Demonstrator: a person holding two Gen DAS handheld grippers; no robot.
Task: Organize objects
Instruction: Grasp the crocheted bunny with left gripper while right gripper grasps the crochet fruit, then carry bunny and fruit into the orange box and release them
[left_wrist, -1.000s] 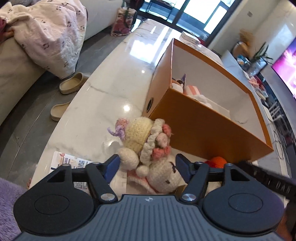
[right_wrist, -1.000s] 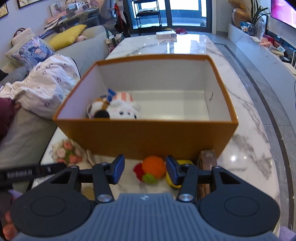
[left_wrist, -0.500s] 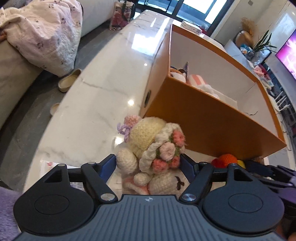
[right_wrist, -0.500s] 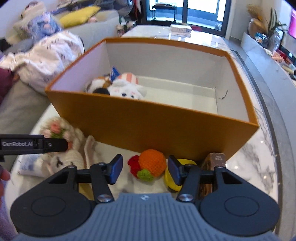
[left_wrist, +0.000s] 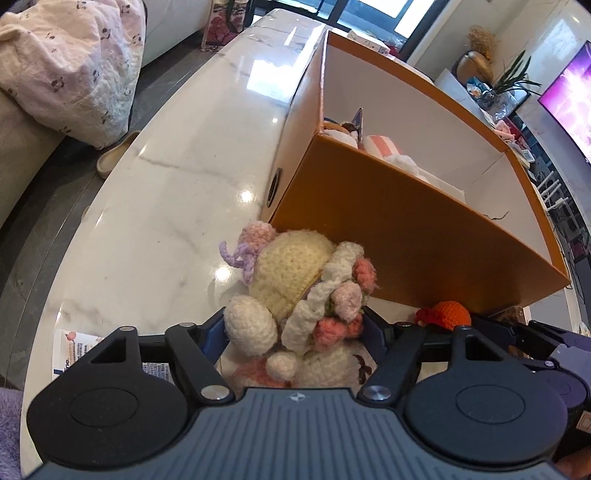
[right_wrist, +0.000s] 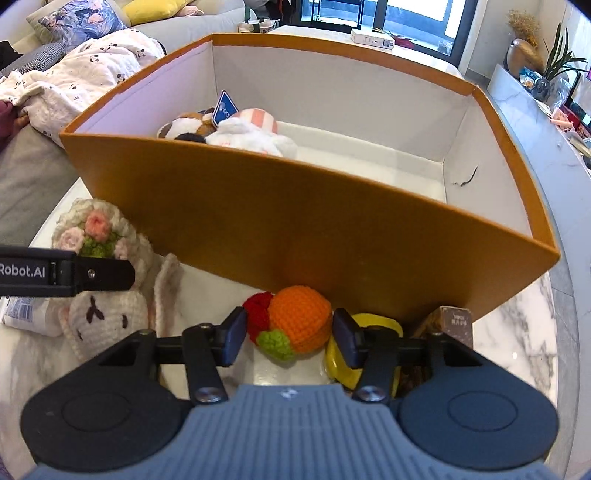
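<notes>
Now the left gripper (left_wrist: 295, 332) is closing its wide fingers around the crochet doll (left_wrist: 295, 295) on the desk (left_wrist: 147, 206), while the right gripper (right_wrist: 290, 332) is closing around the orange crochet fruit (right_wrist: 299, 317). Both should grip gently, at the middle, then lift over the orange box (right_wrist: 295, 229) wall behind.

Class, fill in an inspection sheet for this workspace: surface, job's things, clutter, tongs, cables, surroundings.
Surface: glossy marble table.
Job's things: doll and orange ball lie before the box; plush toys inside it.
Clutter: leaflet, yellow item, brown pack.
Tongs: left tongs closing, doll between; right tongs closing, ball between; no firm grip seen.
Cables: nothing seen.
Surroundings: blanket on sofa, slipper, TV, plant.
</notes>
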